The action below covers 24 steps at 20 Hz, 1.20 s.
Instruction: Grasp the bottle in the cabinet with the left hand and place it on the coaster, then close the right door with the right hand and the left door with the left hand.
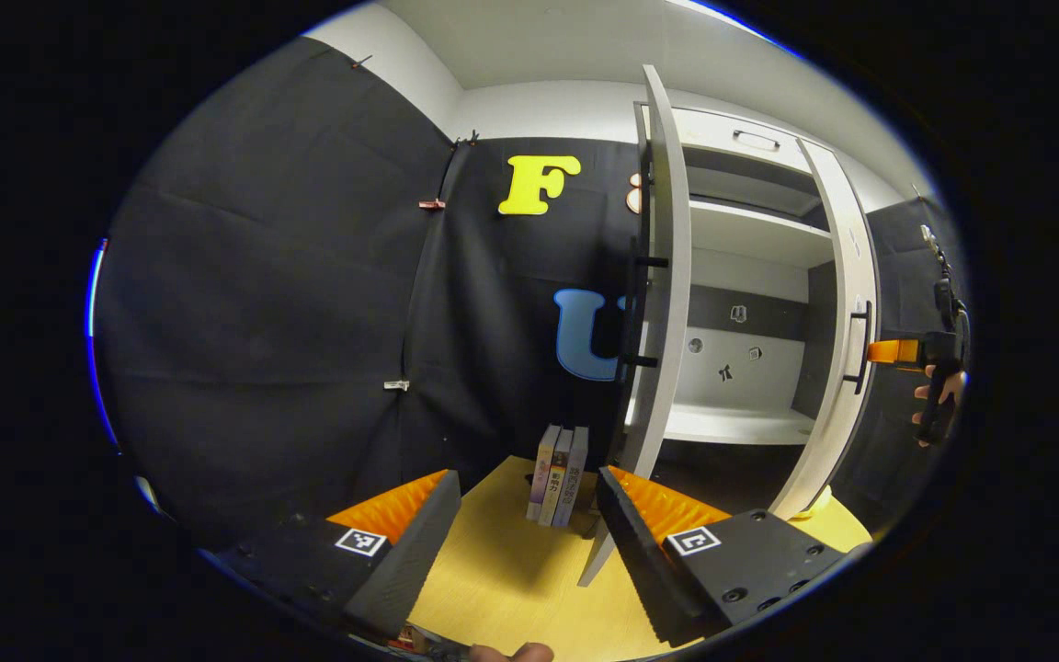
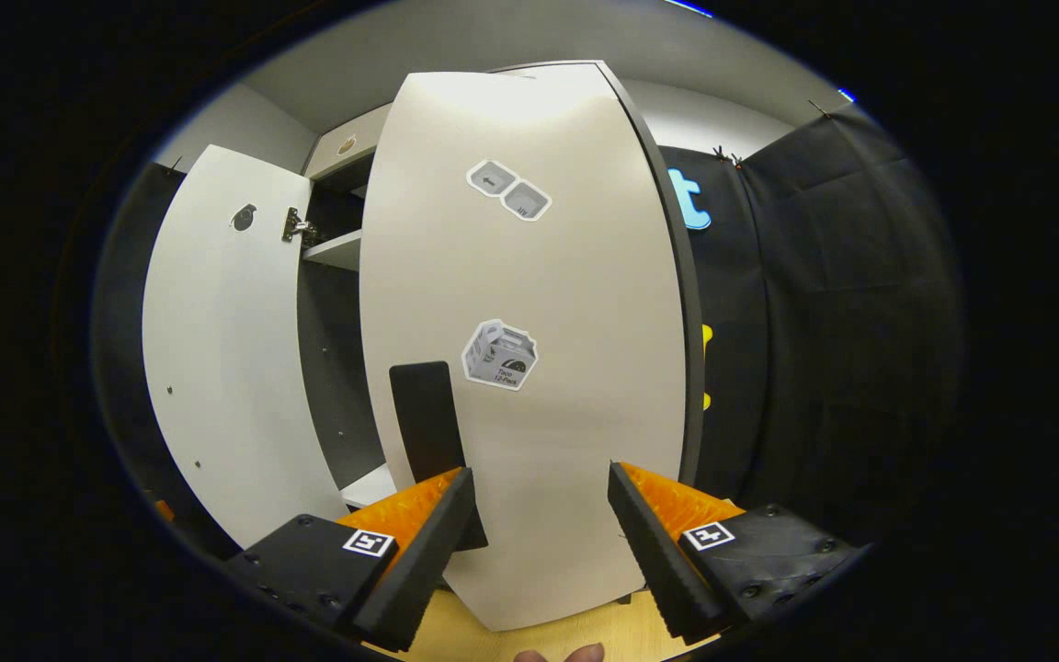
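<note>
1. Left gripper view: left gripper [image 1: 529, 542] spread wide, holding nothing — left door [image 1: 663, 303] edge-on just right of its fingers; no bottle on the cabinet [image 1: 750, 423] shelves.
2. Right gripper view: right gripper [image 2: 539, 542] wide open, empty — right door [image 2: 529, 368] stands upright straight ahead, close.

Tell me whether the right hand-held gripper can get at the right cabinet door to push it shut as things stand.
Probably yes. In the right gripper view the right hand-held gripper is open and faces the right door's inner face, with nothing between them. In the left gripper view it sits beside that door's outer edge.
</note>
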{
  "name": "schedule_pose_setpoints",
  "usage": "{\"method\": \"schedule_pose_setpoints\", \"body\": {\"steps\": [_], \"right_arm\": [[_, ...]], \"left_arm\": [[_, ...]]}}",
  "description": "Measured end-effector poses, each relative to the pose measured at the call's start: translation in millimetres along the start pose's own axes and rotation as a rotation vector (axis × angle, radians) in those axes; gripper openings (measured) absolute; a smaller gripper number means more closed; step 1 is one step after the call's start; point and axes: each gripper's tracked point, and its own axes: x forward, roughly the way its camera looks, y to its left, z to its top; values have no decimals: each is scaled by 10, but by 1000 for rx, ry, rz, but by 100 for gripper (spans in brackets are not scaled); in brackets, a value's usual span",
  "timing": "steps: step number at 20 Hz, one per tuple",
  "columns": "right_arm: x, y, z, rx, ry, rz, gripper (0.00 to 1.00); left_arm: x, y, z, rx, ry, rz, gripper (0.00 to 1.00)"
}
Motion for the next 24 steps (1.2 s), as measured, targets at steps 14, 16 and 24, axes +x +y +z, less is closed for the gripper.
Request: {"method": "schedule_pose_setpoints", "body": {"steps": [14, 16, 24], "right_arm": [[483, 182, -16, -15, -22, -19, 98], [469, 169, -5, -18, -24, -23, 98], [-47, 65, 356, 24, -108, -36, 98]], "left_arm": [[433, 90, 197, -49, 21, -21, 95], [566, 73, 368, -48, -6, -34, 95], [1146, -80, 1014, -5, -102, -81, 95]]}}
